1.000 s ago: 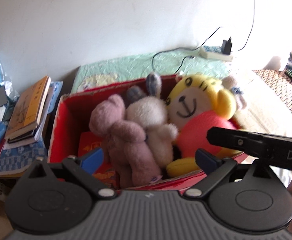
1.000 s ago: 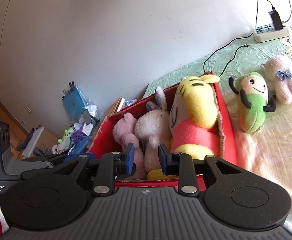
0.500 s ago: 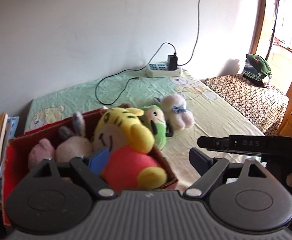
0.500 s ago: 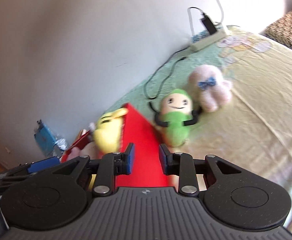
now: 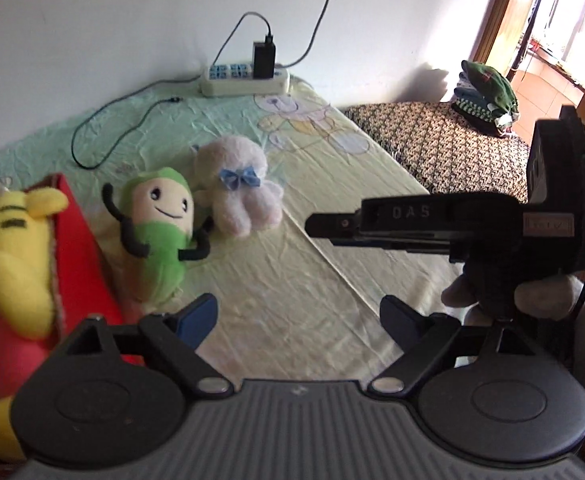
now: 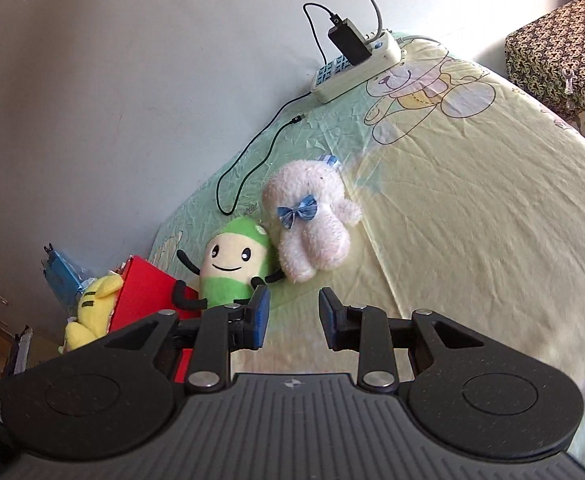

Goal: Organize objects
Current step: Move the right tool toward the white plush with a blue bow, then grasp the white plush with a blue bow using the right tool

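Observation:
A green plush with a cream face [image 5: 156, 224] [image 6: 230, 268] lies on the bed beside a pink plush with a blue bow [image 5: 238, 192] [image 6: 312, 220]. A red box [image 5: 80, 256] [image 6: 148, 296] at the left holds a yellow tiger plush [image 5: 16, 256] [image 6: 90, 304]. My left gripper [image 5: 298, 316] is open and empty above the sheet, right of the green plush. My right gripper [image 6: 292, 320] is open and empty, just in front of both loose plushes; from the left wrist it shows side-on [image 5: 432, 224].
A power strip with a black charger [image 5: 244, 80] [image 6: 352, 64] and a cable [image 6: 252, 156] lie by the wall. A patterned cushion [image 5: 444, 148] with folded clothes [image 5: 484, 96] is at the right. Blue clutter [image 6: 58, 276] sits beyond the box.
Both grippers swung right, away from the red box and toward the two loose plushes on the bed. The right gripper's jaws have opened wider.

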A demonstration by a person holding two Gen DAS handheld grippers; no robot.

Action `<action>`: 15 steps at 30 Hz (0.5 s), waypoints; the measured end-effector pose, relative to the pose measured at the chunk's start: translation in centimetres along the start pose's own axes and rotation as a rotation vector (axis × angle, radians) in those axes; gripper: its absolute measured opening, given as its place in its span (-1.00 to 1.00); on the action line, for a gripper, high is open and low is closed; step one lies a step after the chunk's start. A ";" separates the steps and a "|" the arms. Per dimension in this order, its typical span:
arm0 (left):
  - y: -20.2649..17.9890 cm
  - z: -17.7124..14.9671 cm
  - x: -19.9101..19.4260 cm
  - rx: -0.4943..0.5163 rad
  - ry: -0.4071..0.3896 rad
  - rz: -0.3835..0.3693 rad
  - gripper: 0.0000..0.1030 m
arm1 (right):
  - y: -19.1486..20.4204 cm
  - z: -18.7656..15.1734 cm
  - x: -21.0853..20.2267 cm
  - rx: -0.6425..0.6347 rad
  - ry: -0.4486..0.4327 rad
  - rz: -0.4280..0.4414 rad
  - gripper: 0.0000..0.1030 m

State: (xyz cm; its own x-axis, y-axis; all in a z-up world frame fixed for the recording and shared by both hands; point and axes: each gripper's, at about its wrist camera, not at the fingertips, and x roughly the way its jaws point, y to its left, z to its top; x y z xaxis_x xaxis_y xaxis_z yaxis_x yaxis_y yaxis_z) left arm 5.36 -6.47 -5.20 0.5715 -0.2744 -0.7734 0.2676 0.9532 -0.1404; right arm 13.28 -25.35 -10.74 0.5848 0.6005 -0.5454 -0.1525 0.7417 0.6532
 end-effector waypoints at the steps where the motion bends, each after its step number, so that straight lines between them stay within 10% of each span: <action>1: 0.0 -0.1 1.1 -0.022 0.022 -0.001 0.74 | -0.5 0.4 0.6 -0.010 0.012 0.004 -0.40; 15: 0.9 -0.6 5.4 -0.249 0.101 0.094 0.77 | -2.9 3.6 8.9 -0.055 0.117 0.078 -0.38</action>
State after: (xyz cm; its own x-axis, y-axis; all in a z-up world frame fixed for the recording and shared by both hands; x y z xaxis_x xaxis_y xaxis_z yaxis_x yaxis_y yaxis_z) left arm 8.24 -6.98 -9.93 0.5011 -0.1811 -0.8463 0.0112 0.9791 -0.2029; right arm 21.80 -23.25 -15.54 0.4735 0.6852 -0.5535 -0.2387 0.7047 0.6681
